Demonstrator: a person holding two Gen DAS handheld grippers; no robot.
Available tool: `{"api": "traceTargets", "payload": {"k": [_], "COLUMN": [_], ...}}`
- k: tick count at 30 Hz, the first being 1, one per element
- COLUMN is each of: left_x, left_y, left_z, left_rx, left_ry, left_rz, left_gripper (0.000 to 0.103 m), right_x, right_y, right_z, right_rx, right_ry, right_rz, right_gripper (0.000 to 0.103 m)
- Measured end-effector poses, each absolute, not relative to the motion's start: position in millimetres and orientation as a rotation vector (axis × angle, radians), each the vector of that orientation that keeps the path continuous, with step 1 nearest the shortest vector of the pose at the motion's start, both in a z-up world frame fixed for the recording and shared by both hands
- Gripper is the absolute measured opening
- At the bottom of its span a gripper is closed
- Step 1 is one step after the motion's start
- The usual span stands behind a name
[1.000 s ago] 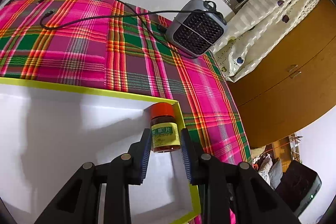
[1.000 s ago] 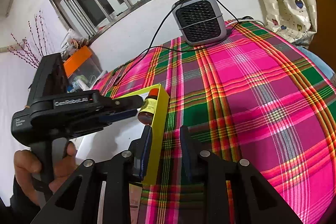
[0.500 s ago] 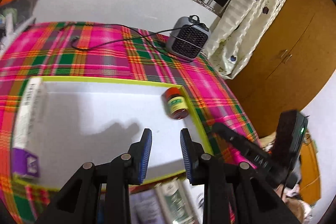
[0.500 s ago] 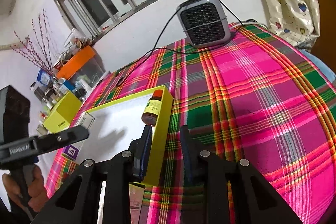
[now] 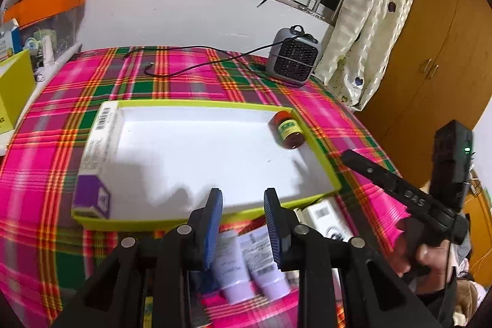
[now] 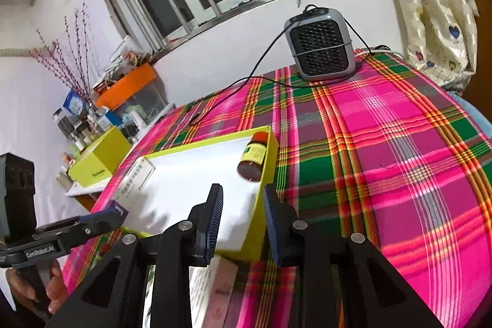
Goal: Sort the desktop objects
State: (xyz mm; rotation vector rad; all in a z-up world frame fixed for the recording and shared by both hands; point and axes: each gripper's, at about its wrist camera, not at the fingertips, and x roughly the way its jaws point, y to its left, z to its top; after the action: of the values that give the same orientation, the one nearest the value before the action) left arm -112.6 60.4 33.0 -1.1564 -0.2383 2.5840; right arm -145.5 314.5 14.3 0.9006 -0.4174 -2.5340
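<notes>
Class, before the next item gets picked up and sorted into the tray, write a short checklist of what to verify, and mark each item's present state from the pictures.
1. Left tool empty, open: ok.
2. Right tool empty, open: ok.
3. Bottle inside tray, lying in its far right corner: ok.
4. Box inside tray, along its left wall: ok.
5. Bare floor left in the tray's middle: ok.
6. Tubes still outside tray, below left tool: not ok.

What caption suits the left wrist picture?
Open left gripper above tubes, facing a tray holding a brown bottle and a carton.
</notes>
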Motion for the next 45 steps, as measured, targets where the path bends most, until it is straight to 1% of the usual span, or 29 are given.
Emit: {"api": "traceTargets", "payload": {"k": [6, 10, 14, 17, 27, 38, 45], "left_x": [-92, -78, -70, -64, -52, -49, -50], "left_y": [45, 33, 23, 15, -11, -8, -2], "left_z": [24, 19, 17, 18, 11, 2, -5], "left_rx": [-1.151, -1.137, -1.144, -1.136, -1.168, -1.214, -1.237], "left_ry": [-0.239, -0.244, -0.254, -0.254, -0.267, -0.246, -0.22], "left_rz": [2.601, 2.623, 2.641, 2.657, 2.719, 2.704, 2.703], "left_gripper": [0.028, 0.028, 0.028, 0.028, 0.029, 0.03, 0.031], "right_x": [-106, -81, -68, -60, -49, -51, -52], "right_y": [304, 291, 285, 281, 282, 279, 272], "right_z": [16, 13, 11, 9, 10, 4, 5], "right_rx": [0.938, 0.988, 1.026, 1.041, 1.065, 1.101, 1.113], "right_ry": [-0.349, -0.243, -0.196, -0.167, -0.132, -0.139, -0.093], "right_rz": [-2.518, -2.505, -2.496, -2.502, -2.513, -2.52, -2.526], "right_gripper": [0.028, 0.029, 0.033, 0.034, 0.034, 0.034, 0.034]}}
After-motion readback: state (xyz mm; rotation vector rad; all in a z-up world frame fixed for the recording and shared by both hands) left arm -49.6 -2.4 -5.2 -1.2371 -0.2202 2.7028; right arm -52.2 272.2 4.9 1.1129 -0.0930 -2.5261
